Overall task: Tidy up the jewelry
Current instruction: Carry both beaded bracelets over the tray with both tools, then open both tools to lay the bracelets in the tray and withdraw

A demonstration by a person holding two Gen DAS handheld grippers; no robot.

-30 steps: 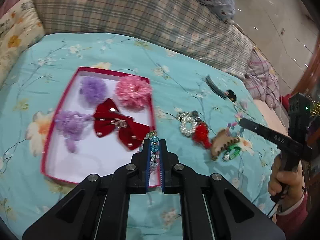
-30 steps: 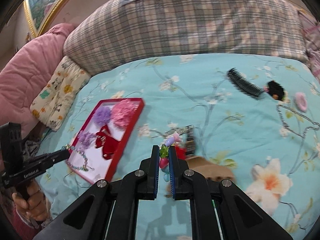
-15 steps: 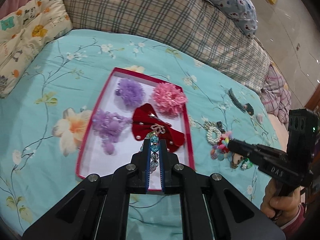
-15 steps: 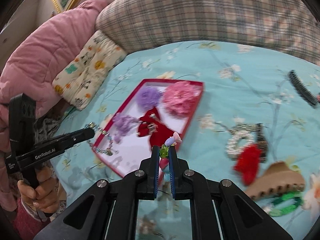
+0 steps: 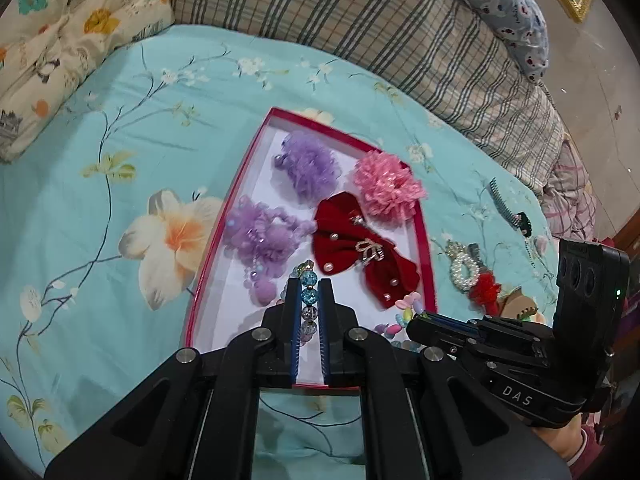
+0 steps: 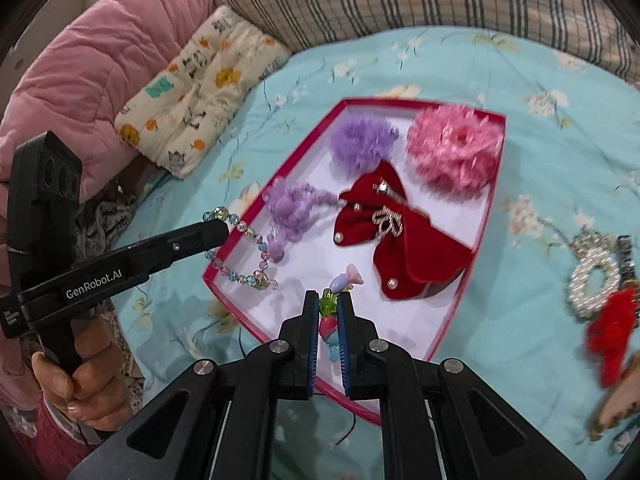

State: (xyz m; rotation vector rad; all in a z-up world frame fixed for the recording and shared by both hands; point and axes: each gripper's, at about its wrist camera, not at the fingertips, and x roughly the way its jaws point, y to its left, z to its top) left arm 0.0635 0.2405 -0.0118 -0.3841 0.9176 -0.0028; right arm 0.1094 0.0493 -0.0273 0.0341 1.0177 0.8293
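Observation:
A red-rimmed box point(image 5: 425, 248) point(image 6: 496, 184) with a white floor lies on the teal bedspread. It holds two purple scrunchies point(image 5: 310, 166), a pink scrunchie point(image 5: 388, 188) point(image 6: 456, 148) and a red velvet bow point(image 5: 360, 252) point(image 6: 400, 240). My left gripper point(image 5: 309, 286) point(image 6: 218, 224) is shut on a blue crystal bead bracelet point(image 5: 309, 300) point(image 6: 244, 252), which hangs over the box's near left corner. My right gripper point(image 6: 328, 300) point(image 5: 416, 320) is shut on a pastel candy-bead bracelet point(image 6: 340, 282) point(image 5: 406, 314), above the box's near edge.
To the right of the box lie a pearl ring clip point(image 5: 464, 272) point(image 6: 592, 280), a red furry piece point(image 5: 484, 294) point(image 6: 608, 332), a tan claw clip point(image 5: 520, 308) and a black comb point(image 5: 502, 204). A plaid pillow point(image 5: 380, 32) and a pink quilt point(image 6: 92, 60) border the bed.
Both grippers have moved toward the box with their bracelets held. The right gripper came left from the loose pile and now hovers at the box's near edge beside the left.

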